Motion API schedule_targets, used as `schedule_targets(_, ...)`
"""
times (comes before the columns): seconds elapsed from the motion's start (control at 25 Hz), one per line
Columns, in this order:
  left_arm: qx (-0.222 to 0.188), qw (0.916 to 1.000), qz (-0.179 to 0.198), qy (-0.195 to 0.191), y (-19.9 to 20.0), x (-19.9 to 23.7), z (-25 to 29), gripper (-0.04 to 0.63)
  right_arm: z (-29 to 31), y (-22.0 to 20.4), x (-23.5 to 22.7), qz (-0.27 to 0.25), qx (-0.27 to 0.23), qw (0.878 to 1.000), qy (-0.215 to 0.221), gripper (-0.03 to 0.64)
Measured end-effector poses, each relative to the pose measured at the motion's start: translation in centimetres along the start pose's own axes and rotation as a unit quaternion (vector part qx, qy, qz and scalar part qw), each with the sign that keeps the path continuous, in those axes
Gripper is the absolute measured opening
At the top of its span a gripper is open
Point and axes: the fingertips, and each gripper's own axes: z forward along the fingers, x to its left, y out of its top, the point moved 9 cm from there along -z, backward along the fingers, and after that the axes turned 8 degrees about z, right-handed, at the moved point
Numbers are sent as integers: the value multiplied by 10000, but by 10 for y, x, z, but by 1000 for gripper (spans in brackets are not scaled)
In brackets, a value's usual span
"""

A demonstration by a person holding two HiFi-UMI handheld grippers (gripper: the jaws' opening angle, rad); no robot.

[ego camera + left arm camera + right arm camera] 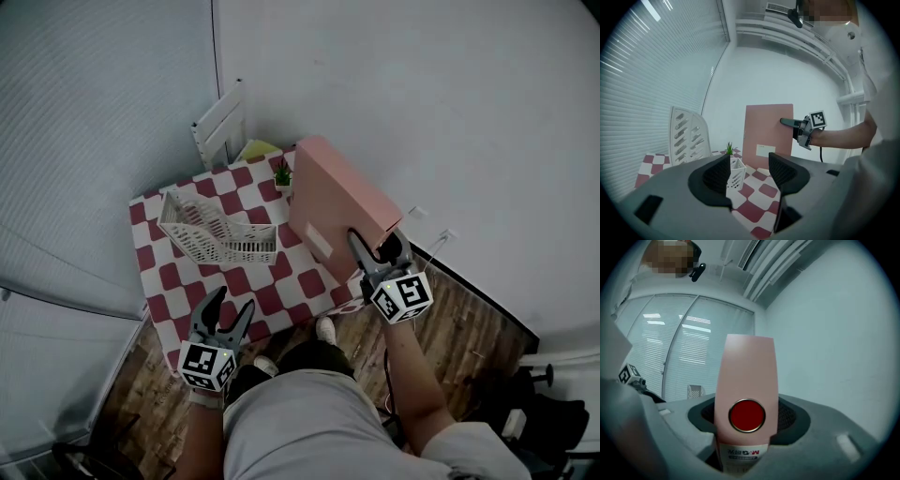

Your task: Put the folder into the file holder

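A pink box folder [328,202] stands upright on its edge over the right side of the checked table [164,277]. My right gripper [377,246] is shut on the folder's spine [747,380], which fills the gap between the jaws; a red round button shows on it. The left gripper view shows the folder [768,129] with the right gripper [794,125] at its right edge. The white mesh file holder [220,232] lies on the table's middle and stands at the left [686,136] in the left gripper view. My left gripper [234,302] hangs open near the table's front edge, holding nothing.
A small green plant [282,174] in a white mesh pot [735,172] stands at the table's far side, just left of the folder. A white chair [220,122] and a yellow item [258,148] sit behind the table. Walls and blinds close in the back and left.
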Motion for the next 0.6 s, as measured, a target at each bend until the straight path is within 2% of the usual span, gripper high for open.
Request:
schedule_targets(0.24, -53, 9990, -110, 436, 9, -5, 8, 242, 21, 29, -13, 111, -5, 9967, 803, 268)
schedule_targets(0.6, -24, 9939, -195, 1088, 25, -18, 29, 242, 63, 63, -26, 235, 54, 9797, 1988, 268)
